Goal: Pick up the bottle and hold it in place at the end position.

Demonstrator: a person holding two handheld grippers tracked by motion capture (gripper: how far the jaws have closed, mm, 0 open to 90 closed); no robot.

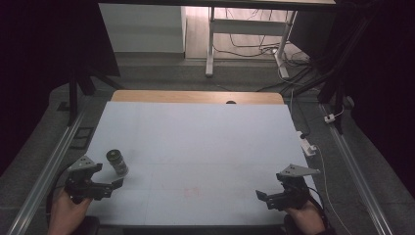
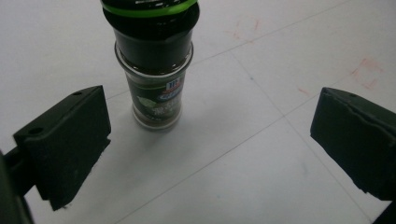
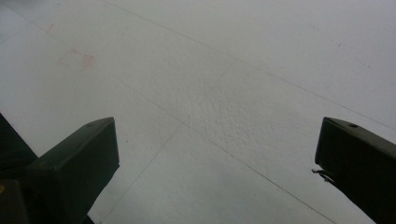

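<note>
A pale table [image 1: 195,147] took up most of the high view, its far edge a strip of bare wood. Thin lines crossed its surface, and faint reddish marks showed near the middle of the near side. Beyond it the grey floor [image 1: 161,78] carried a white desk frame [image 1: 211,44] and a tangle of cables [image 1: 274,49]. Metal rails ran along the floor on both sides of the table.

The left gripper [image 1: 117,182] sat at the near left corner, held by the person's left hand [image 1: 66,210], its grey plate on top. Its jaws stood wide apart with nothing between them. The right gripper [image 1: 260,195] hung over the near right part of the table in the right hand [image 1: 306,218], its jaws likewise spread wide and empty over bare tabletop in its own view [image 3: 215,154].

The jar [image 1: 117,162], a small spice jar with dark contents, stood upright on the table near the left edge, just beyond the left gripper and apart from it. In the left gripper view the jar [image 2: 154,70] stood ahead of the gripper [image 2: 210,135], nearer the left-hand jaw yet touching neither. It had a dark cap with a green ring around it, clear glass below, and a label with green and blue print too small to read.
</note>
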